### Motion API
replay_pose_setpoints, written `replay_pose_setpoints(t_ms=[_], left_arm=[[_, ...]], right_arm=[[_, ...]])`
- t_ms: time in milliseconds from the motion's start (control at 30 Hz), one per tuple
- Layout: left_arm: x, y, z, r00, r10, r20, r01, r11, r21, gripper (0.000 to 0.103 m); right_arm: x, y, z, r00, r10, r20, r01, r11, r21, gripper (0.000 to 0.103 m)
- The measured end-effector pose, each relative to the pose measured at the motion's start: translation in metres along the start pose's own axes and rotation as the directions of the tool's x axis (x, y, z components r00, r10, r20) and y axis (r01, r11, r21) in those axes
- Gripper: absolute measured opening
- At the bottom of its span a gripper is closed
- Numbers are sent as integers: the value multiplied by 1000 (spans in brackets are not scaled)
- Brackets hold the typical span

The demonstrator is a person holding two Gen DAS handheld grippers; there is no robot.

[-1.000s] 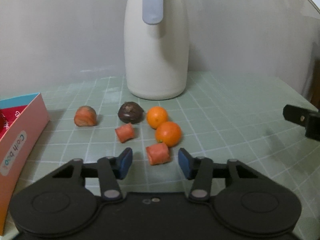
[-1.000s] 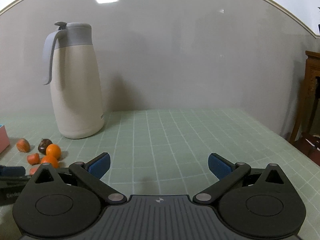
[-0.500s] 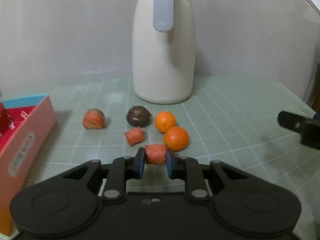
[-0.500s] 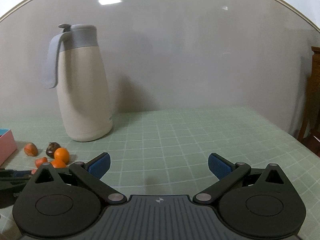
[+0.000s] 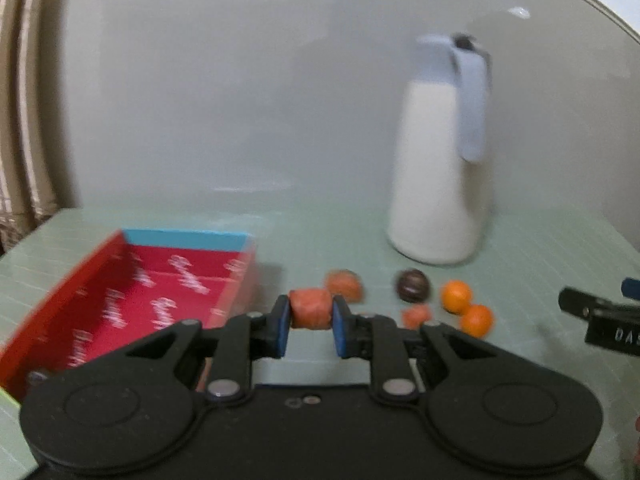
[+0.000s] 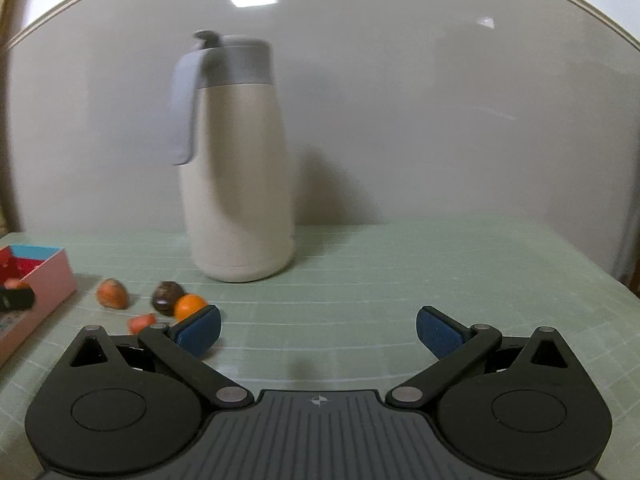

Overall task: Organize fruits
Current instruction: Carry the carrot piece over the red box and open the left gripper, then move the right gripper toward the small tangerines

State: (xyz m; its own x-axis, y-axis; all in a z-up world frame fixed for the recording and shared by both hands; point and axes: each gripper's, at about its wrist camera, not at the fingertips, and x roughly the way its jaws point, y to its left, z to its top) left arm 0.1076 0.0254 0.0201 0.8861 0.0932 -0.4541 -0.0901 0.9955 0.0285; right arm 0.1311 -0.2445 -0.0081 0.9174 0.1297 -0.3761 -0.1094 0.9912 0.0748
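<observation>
My left gripper [image 5: 310, 322] is shut on an orange-red fruit piece [image 5: 311, 313] and holds it above the table, just right of the red box [image 5: 132, 296]. On the table lie another orange-red piece [image 5: 416, 316], a rounder one [image 5: 343, 285], a dark brown fruit [image 5: 412, 285] and two oranges [image 5: 455, 296] [image 5: 476, 320]. My right gripper [image 6: 318, 330] is open and empty; the fruits show to its left, with one orange [image 6: 189, 306] by its left fingertip [image 6: 198, 330].
A cream jug with a grey handle [image 5: 438, 168] stands at the back of the green gridded table [image 6: 380, 280], also in the right wrist view [image 6: 236, 168]. The pink-sided box [image 6: 40, 292] is at the far left. A wall runs behind.
My left gripper closed on the orange-red piece, lifted it and swung left toward the red box. My right gripper moved left, nearer the fruits, still open.
</observation>
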Motion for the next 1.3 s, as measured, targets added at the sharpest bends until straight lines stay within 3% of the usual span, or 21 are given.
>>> replay_pose_setpoints(t_ms=[133, 400, 500, 533, 567, 800, 1067, 1300], left_arm=[[-10, 35, 2, 997, 76, 24, -76, 997, -5, 12], [4, 92, -2, 983, 181, -42, -184, 981, -69, 15], [3, 98, -7, 985, 170, -43, -173, 982, -81, 44], [1, 97, -7, 985, 167, -34, -169, 982, -78, 65], [1, 94, -8, 985, 169, -21, -170, 983, -72, 79], [-8, 71, -11, 989, 146, 2, -145, 989, -34, 85], [-16, 66, -18, 984, 180, 7, -180, 983, -32, 89], [-24, 85, -22, 978, 206, 20, -203, 974, -105, 90]], right_arm=[[6, 17, -1, 1000, 22, 2, -21, 999, -24, 103], [10, 34, -6, 999, 48, -4, -48, 998, -37, 103], [11, 36, -7, 999, 53, -7, -53, 998, -40, 103], [11, 37, -7, 999, 54, -7, -54, 998, -37, 103], [11, 37, -7, 998, 55, -10, -55, 998, -34, 103], [3, 36, -4, 998, 67, 1, -67, 997, -28, 103], [-4, 28, 0, 998, 66, 6, -67, 998, 11, 103], [-1, 36, -1, 998, 69, 3, -69, 998, -13, 103]])
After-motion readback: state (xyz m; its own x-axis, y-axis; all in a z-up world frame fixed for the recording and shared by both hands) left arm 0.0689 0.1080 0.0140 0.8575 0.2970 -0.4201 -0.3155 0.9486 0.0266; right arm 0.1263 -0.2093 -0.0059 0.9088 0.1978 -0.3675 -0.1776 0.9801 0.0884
